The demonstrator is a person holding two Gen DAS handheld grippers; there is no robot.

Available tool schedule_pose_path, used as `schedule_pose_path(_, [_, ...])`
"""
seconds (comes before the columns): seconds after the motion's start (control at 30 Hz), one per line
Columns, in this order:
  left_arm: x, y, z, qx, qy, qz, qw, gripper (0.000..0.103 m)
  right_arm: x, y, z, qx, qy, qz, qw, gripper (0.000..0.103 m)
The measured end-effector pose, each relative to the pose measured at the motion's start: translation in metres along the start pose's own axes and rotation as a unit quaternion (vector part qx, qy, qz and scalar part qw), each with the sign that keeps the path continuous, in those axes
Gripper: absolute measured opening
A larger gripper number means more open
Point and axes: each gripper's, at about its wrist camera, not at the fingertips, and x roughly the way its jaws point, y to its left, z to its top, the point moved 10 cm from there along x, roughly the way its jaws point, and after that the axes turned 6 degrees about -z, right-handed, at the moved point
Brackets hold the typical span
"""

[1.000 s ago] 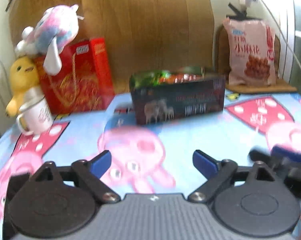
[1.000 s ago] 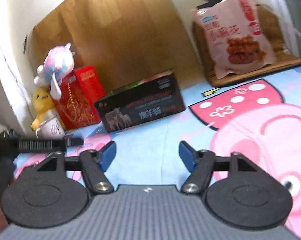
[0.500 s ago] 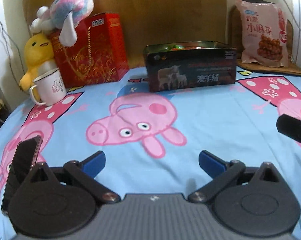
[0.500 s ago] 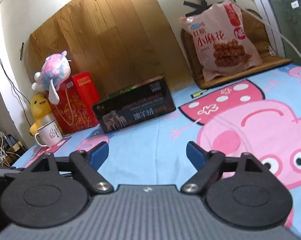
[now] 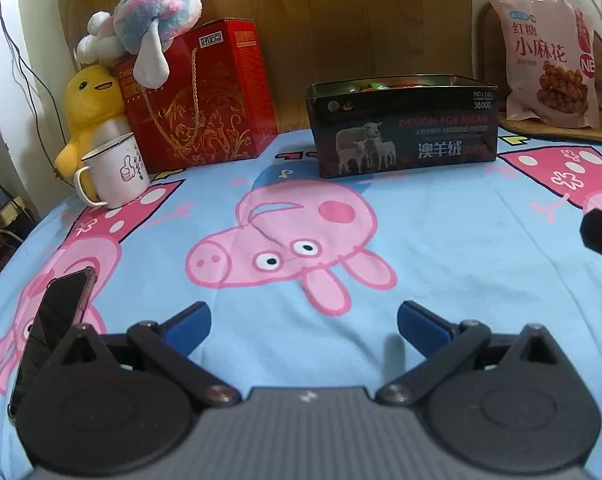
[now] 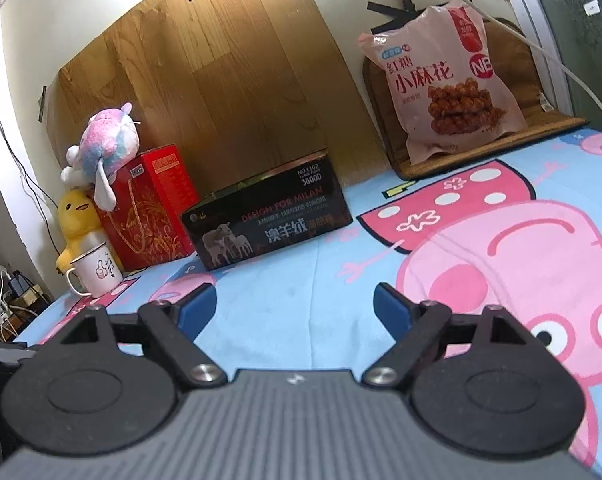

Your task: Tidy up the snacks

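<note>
Grippers low over the cartoon-pig cloth (image 5: 441, 232), left gripper (image 5: 303, 322) and right gripper (image 6: 295, 304) both wide apart, empty.

The left tool (image 5: 303, 326) tilts downward, its jaws having just spread wide and empty. The right tool (image 6: 295, 306) sits nearly level, jaws likewise just widened, nothing between them.

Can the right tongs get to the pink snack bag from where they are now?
Probably yes. The right tongs are open and empty, and only bare cloth lies between them and the snack bag, which leans upright at the back. The black box sits off to the left.
</note>
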Motion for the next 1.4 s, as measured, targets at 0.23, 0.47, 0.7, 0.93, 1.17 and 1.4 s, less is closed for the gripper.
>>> schedule_pose_path(0.23, [0.006,0.002,0.001,-0.004,-0.001,0.024,0.9997,0.103,-0.004,-0.005,0.011,-0.027,-0.04,-0.019,0.999,0.089])
schedule_pose_path(0.47, [0.01,0.004,0.003,0.007,0.0,0.052,0.9986,0.103,0.006,-0.023,0.008,0.03,-0.013,-0.002,0.999,0.09])
schedule_pose_path(0.7, [0.009,0.002,0.005,0.023,-0.002,0.074,0.997,0.103,0.008,-0.033,0.01,0.074,0.0,0.026,0.997,0.091])
schedule_pose_path(0.93, [0.008,0.002,0.009,0.029,-0.001,0.085,0.996,0.103,0.009,-0.039,0.012,0.101,0.006,0.039,0.994,0.092])
schedule_pose_path(1.17, [0.004,0.002,0.018,0.028,-0.011,0.088,0.9956,0.103,0.01,-0.04,0.012,0.106,0.012,0.05,0.993,0.092])
schedule_pose_path(1.4, [0.005,0.001,0.018,0.033,-0.005,0.103,0.9941,0.103,0.009,-0.04,0.012,0.107,0.012,0.061,0.992,0.093])
